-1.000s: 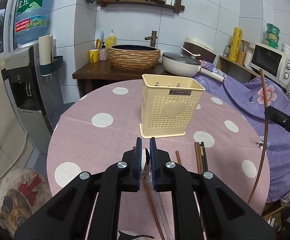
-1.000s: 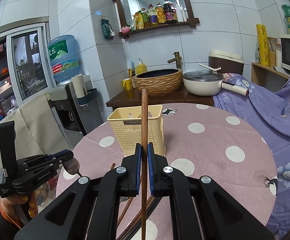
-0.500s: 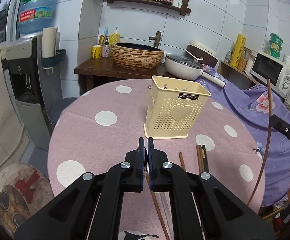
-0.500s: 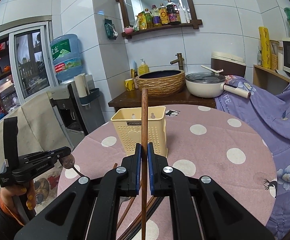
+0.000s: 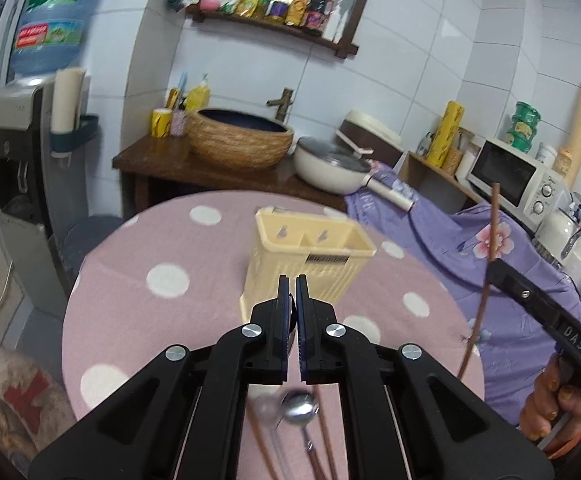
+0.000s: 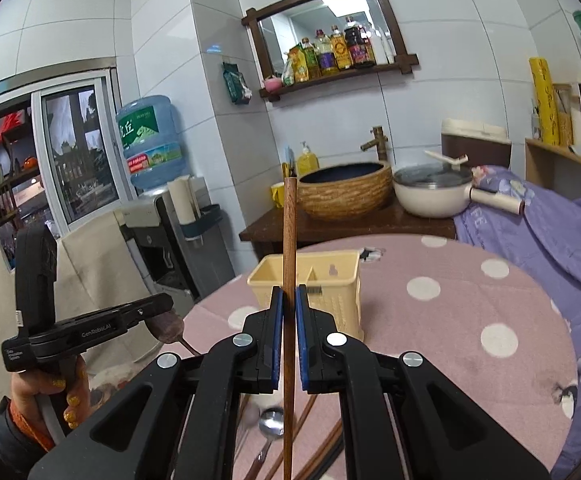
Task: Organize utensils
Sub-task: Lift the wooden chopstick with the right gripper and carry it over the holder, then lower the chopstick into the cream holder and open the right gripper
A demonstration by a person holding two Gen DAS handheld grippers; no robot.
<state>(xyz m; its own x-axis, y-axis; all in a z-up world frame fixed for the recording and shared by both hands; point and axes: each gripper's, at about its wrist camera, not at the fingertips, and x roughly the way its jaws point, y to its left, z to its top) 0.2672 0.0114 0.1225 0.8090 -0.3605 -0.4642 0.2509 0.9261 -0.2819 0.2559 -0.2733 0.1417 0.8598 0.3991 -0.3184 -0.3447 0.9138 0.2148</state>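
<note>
A cream perforated utensil holder (image 5: 306, 260) (image 6: 322, 288) stands on the pink dotted round table (image 5: 130, 280). My right gripper (image 6: 289, 300) is shut on a brown wooden chopstick (image 6: 289, 240), held upright above the table in front of the holder; it also shows in the left wrist view (image 5: 486, 280). My left gripper (image 5: 293, 292) is shut on a spoon, whose brown bowl (image 6: 166, 322) shows past its jaws in the right wrist view. A metal spoon (image 5: 299, 406) and more chopsticks (image 5: 326, 432) lie on the table below both grippers.
Behind the table is a wooden counter with a woven basin (image 5: 240, 140) and a white pan (image 5: 332, 166). A water dispenser (image 5: 22, 160) stands left. A purple floral cloth (image 5: 490, 248) and a microwave (image 5: 506, 176) are to the right.
My left gripper has closed fully and lifted up off the table. The holder now appears from above. My right gripper has kept the chopstick upright and risen slightly.
</note>
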